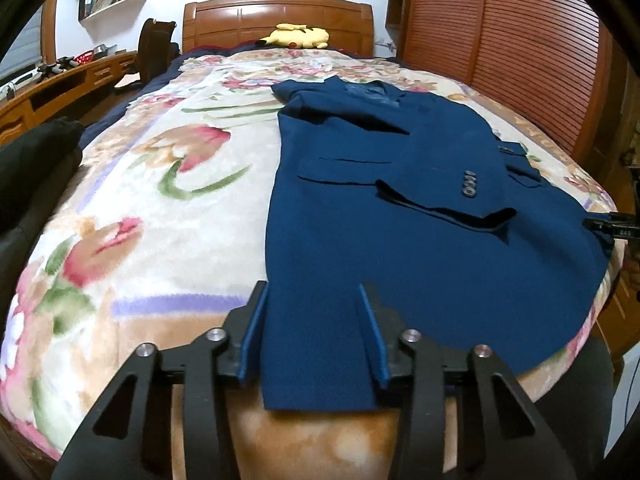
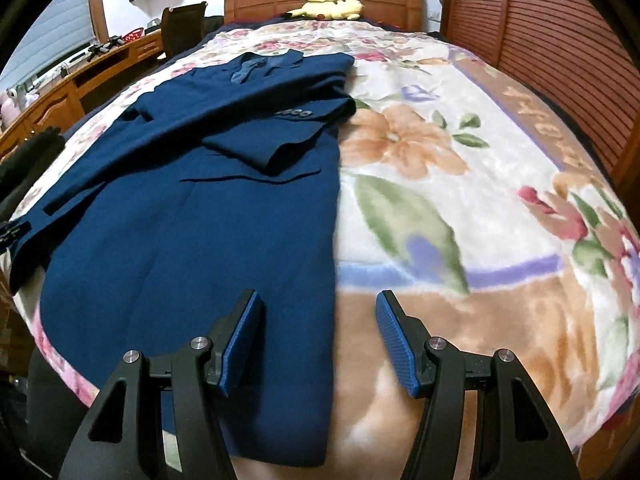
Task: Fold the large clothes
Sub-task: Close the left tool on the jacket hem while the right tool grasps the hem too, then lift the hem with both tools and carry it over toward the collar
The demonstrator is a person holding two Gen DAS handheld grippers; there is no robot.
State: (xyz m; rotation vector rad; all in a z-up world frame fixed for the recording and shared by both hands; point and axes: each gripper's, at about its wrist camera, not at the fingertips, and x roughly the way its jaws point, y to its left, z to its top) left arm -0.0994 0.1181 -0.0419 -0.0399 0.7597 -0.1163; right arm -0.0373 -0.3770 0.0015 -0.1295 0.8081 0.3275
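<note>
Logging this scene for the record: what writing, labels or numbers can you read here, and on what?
Woven letters on the blanket's brown border: too warped and soft to read.
White marking on the black gripper part at the left view's right edge: too small to read.
Blue jacket: no label showing.

Little could be read. Along the brown border of the floral blanket, tan woven capitals ran beside the louvred wardrobe, roughly "AYOR", the rest uncertain. In the left wrist view, small white marks on a black device at the right edge stayed too small to read.
</note>
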